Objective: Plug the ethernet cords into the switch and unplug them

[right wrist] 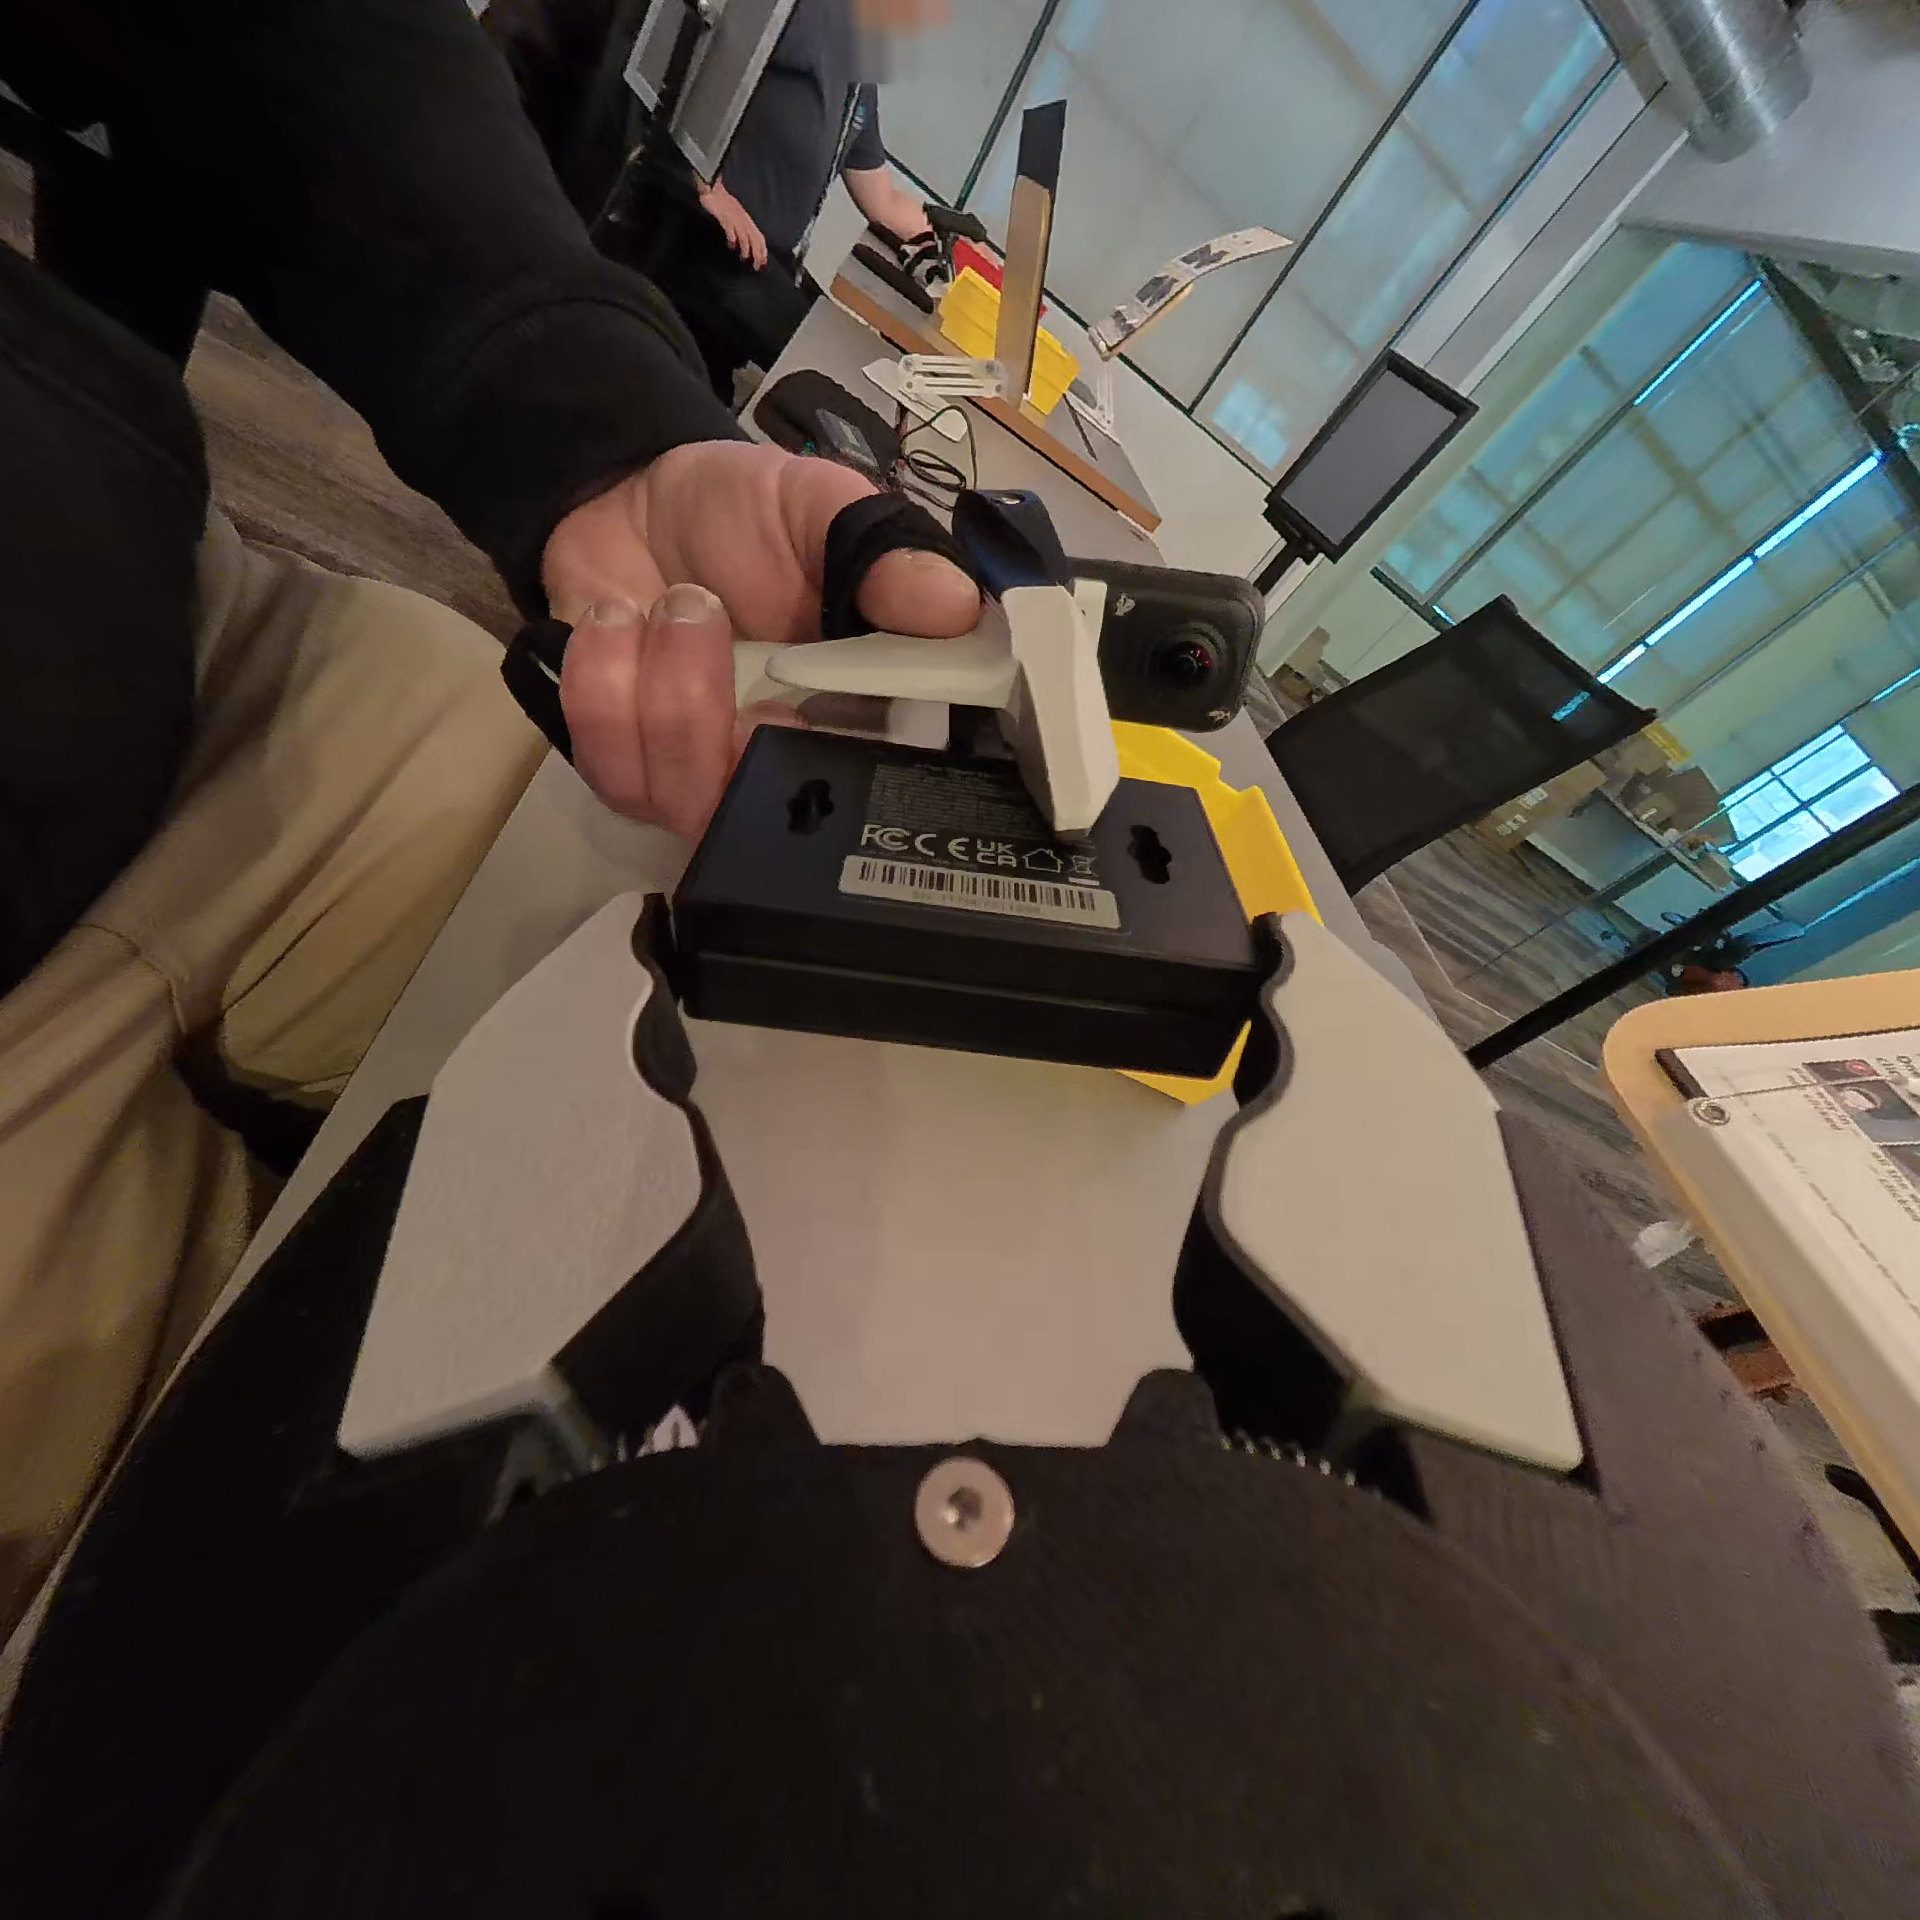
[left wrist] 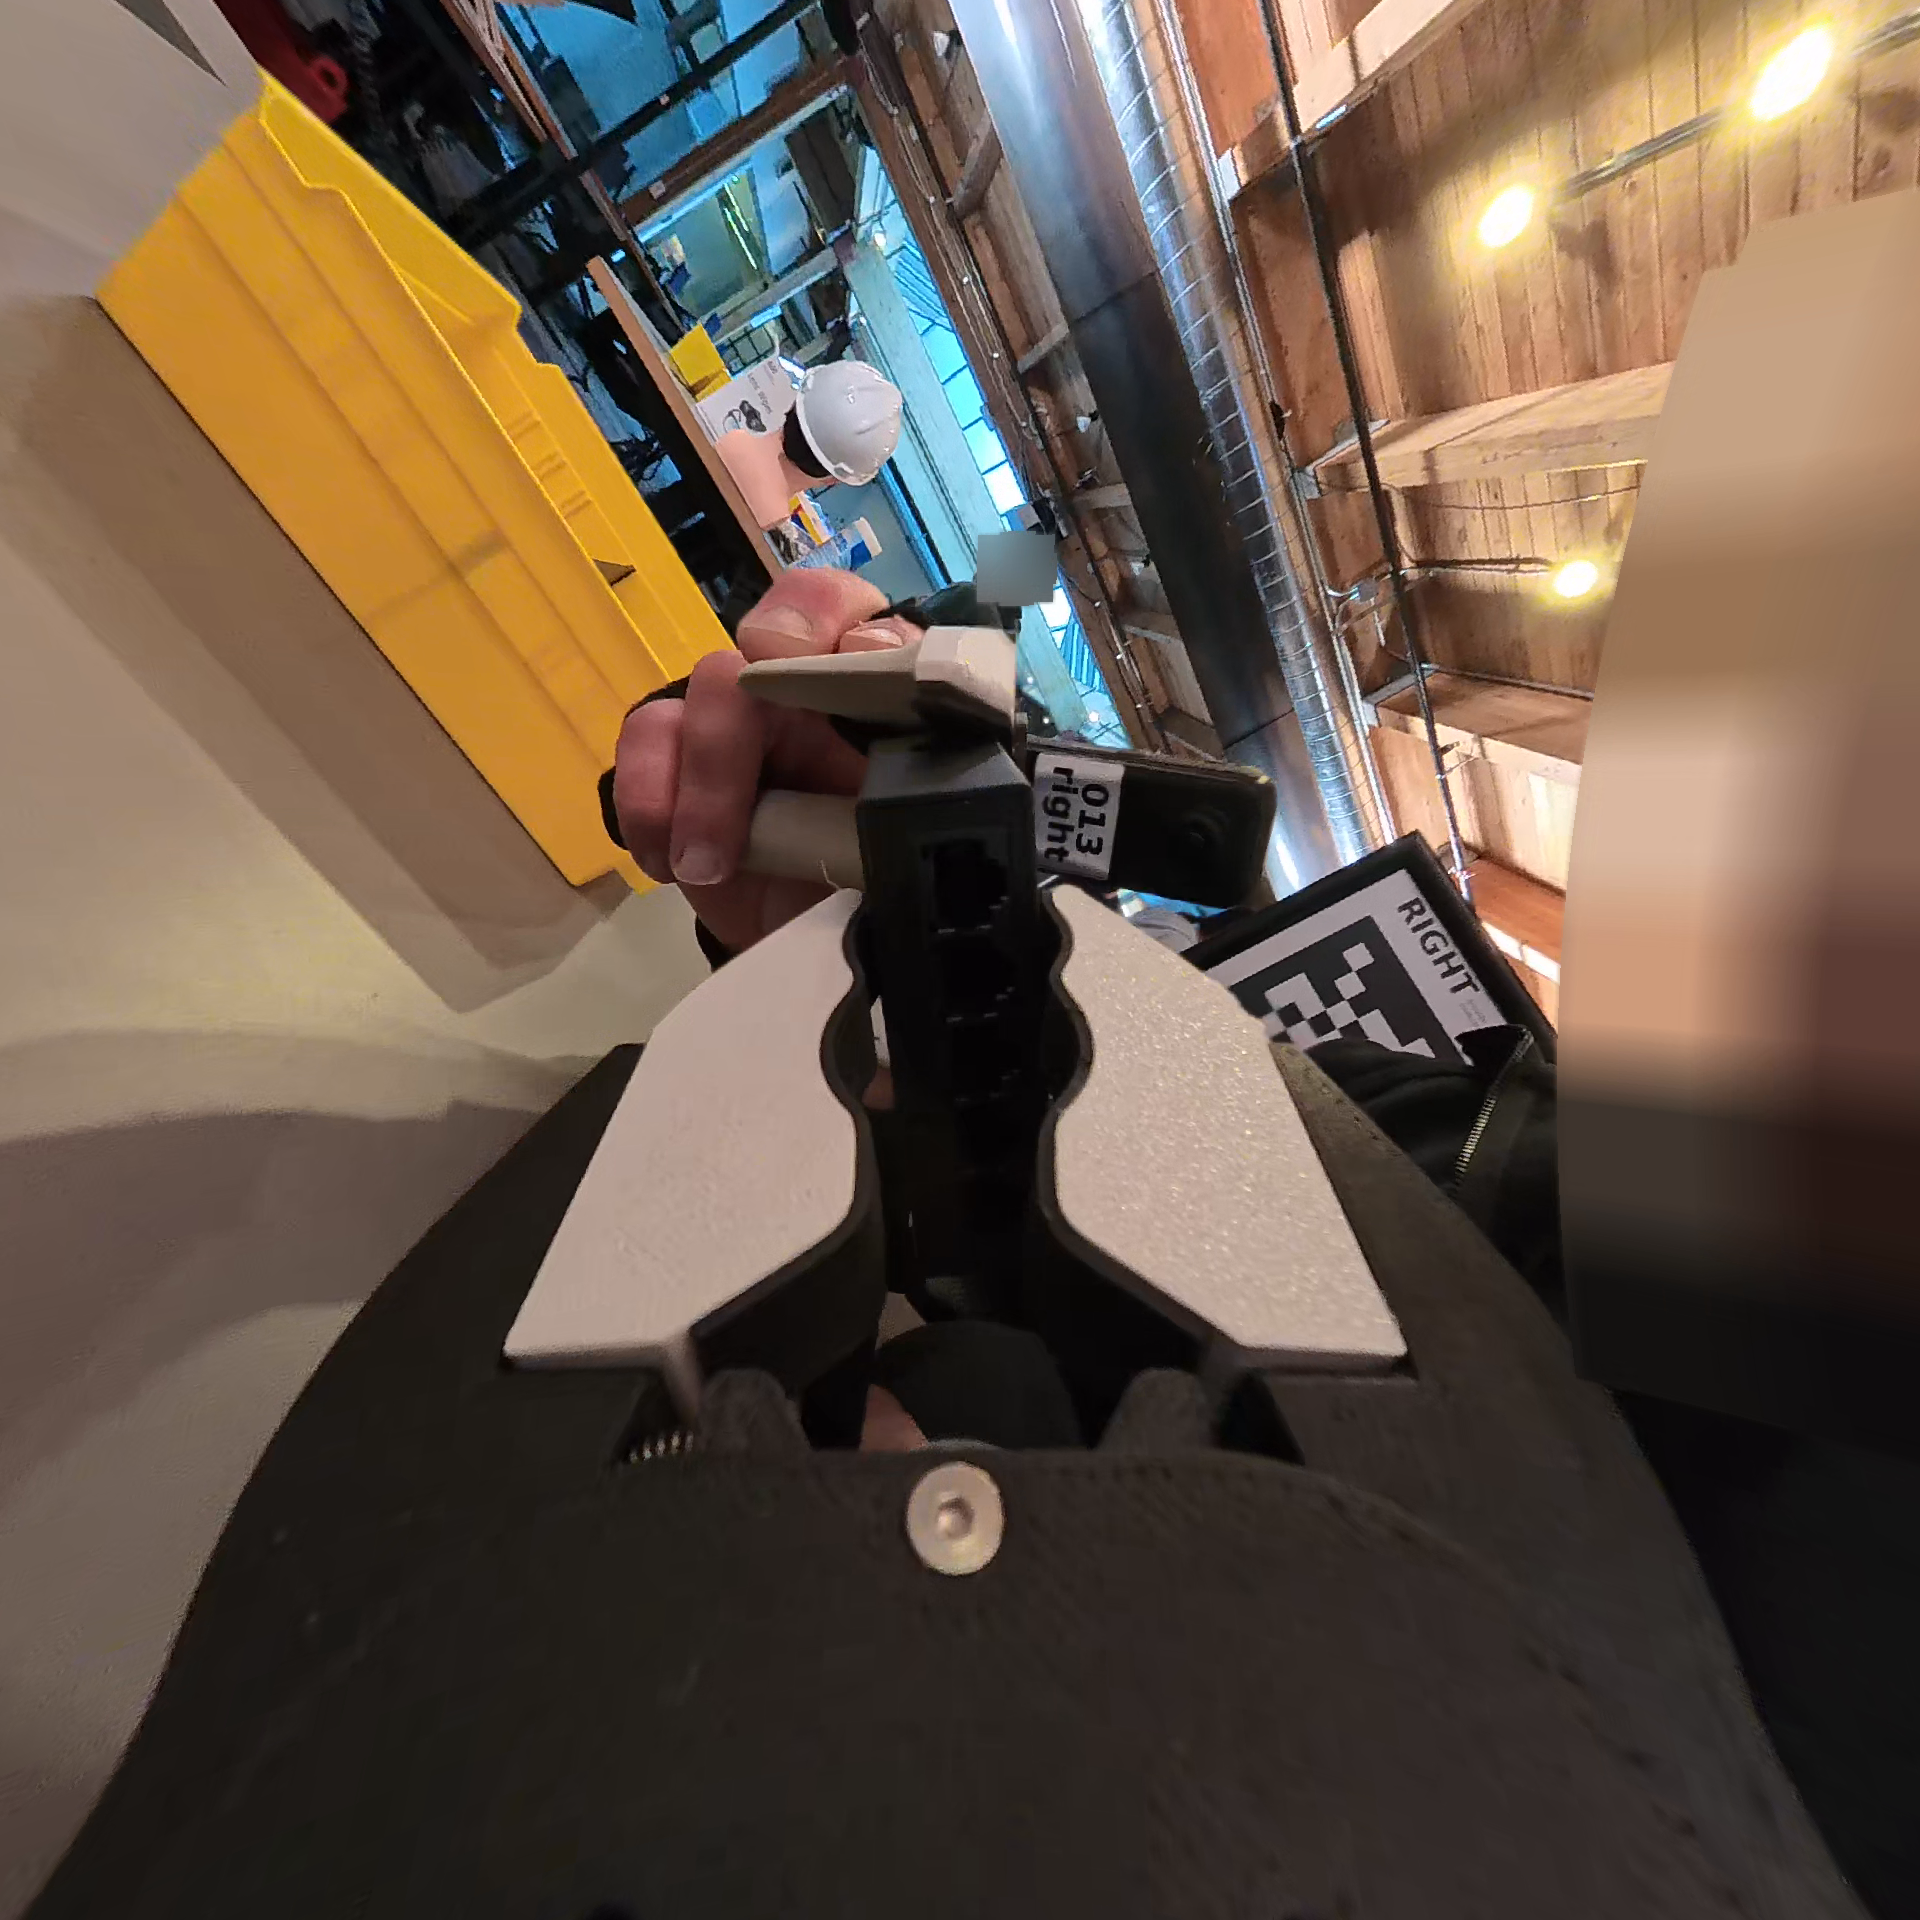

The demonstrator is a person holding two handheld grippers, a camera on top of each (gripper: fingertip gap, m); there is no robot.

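The black switch [left wrist: 951, 935] is held up in the air between both grippers. In the left wrist view it stands on edge with its row of ports facing me, and the ports I can see are empty. My left gripper [left wrist: 956, 997] is shut on its two flat faces. In the right wrist view the switch [right wrist: 966, 883] lies with its labelled underside up. My right gripper [right wrist: 961, 987] is spread wide and shut on its two short ends. The left gripper's white fingers [right wrist: 1049, 727] press on the switch from the far side. No ethernet cord is in view.
A yellow bin [left wrist: 416, 499] sits on the white table [left wrist: 208, 935] to the left, and it also shows under the switch [right wrist: 1262, 842]. A board with papers [right wrist: 1766, 1195] lies at the right. A black chair [right wrist: 1455, 727] and a monitor [right wrist: 1371, 457] stand beyond the table. Less than 4 cm separates the two grippers' tips.
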